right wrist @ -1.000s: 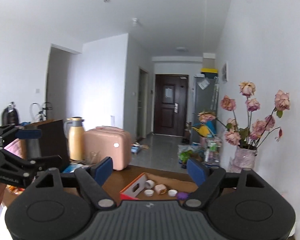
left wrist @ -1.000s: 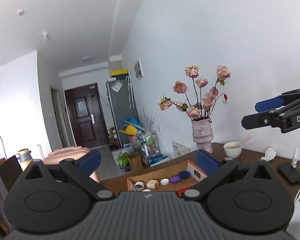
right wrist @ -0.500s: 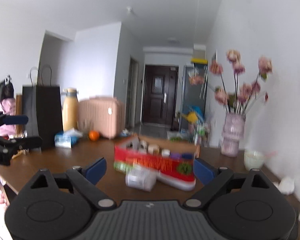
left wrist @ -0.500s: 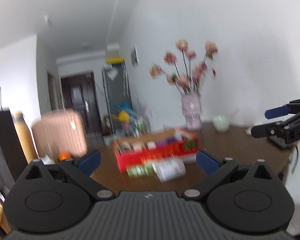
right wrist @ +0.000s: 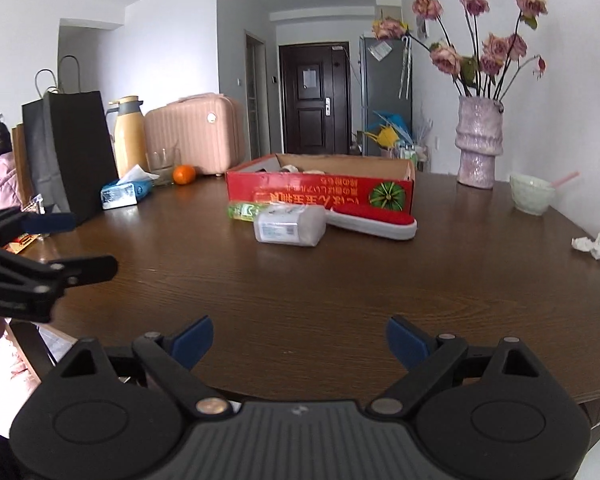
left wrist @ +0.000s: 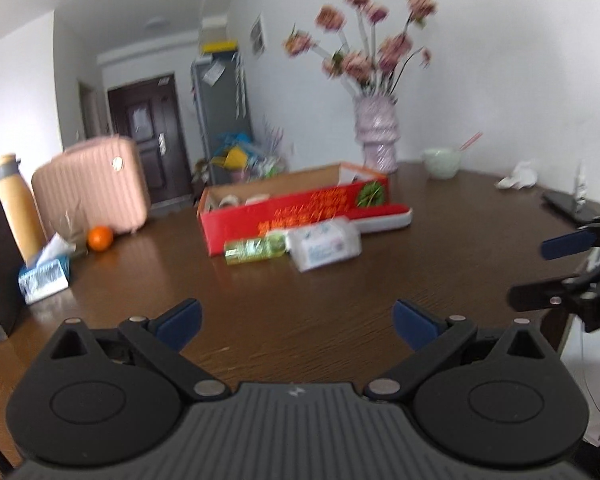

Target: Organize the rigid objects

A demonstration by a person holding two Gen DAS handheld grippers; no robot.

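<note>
A red cardboard box (right wrist: pixel 320 194) (left wrist: pixel 292 216) stands open-topped mid-table with small items inside. In front of it lie a white plastic packet (right wrist: pixel 290 226) (left wrist: pixel 326 244), a green packet (right wrist: pixel 244 210) (left wrist: pixel 256 247) and a red-and-white flat case (right wrist: pixel 374 224) (left wrist: pixel 384 216). My left gripper (left wrist: pixel 296 322) is open and empty, above the table's near edge. My right gripper (right wrist: pixel 300 338) is open and empty, also above the near edge. Each gripper shows at the side of the other's view.
On the brown table (right wrist: pixel 340 280): a vase of dried roses (right wrist: pixel 478 144), a pale bowl (right wrist: pixel 532 198), crumpled tissue (right wrist: pixel 598 242), a phone (left wrist: pixel 568 206), a tissue box (right wrist: pixel 124 194), an orange (right wrist: pixel 184 174), a black bag (right wrist: pixel 68 148), a thermos (right wrist: pixel 128 136), a pink suitcase (right wrist: pixel 196 132).
Both grippers have tipped down from the ceiling and walls toward the table, so the box and the items before it now show fully. Both stay open.
</note>
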